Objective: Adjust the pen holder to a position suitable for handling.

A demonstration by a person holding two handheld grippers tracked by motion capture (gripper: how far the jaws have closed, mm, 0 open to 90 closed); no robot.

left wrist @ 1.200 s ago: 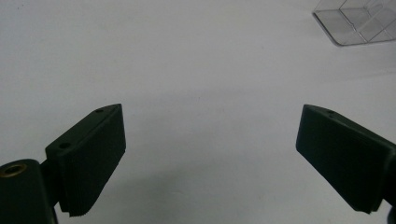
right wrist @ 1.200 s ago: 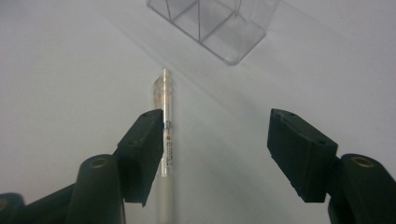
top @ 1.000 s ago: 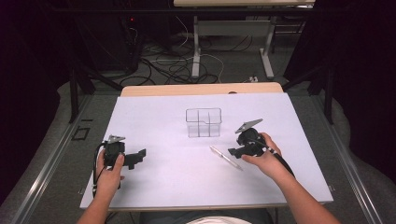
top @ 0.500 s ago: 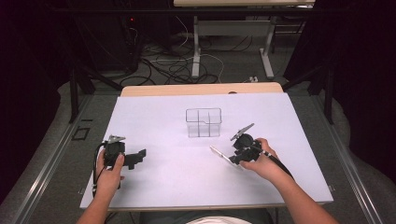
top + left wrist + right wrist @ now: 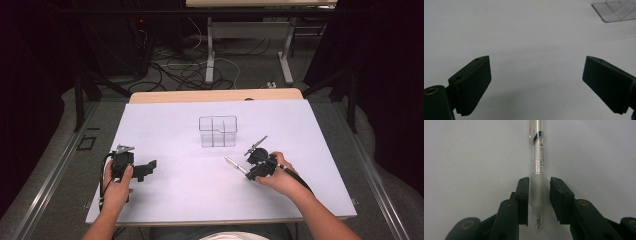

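Note:
A clear pen (image 5: 233, 163) lies on the white table sheet (image 5: 170, 125), in front of a small clear divided box (image 5: 218, 131). My right gripper (image 5: 248, 173) is down at the pen's near end. In the right gripper view the jaws of that gripper (image 5: 539, 181) straddle the frosted grip of the pen (image 5: 537, 157). They stand narrowly open, with a small gap on the right side. My left gripper (image 5: 145, 170) rests at the front left of the sheet. It is wide open (image 5: 536, 60) over bare sheet, with nothing between its fingers.
A corner of the clear box (image 5: 616, 10) shows at the top right of the left gripper view. Beyond the sheet's far edge runs a wooden table strip (image 5: 215, 95). Behind it are cables and desk legs on the floor.
My right gripper has moved left and toward me, down onto the pen, and its jaws now straddle the grip. The left gripper has stayed in place.

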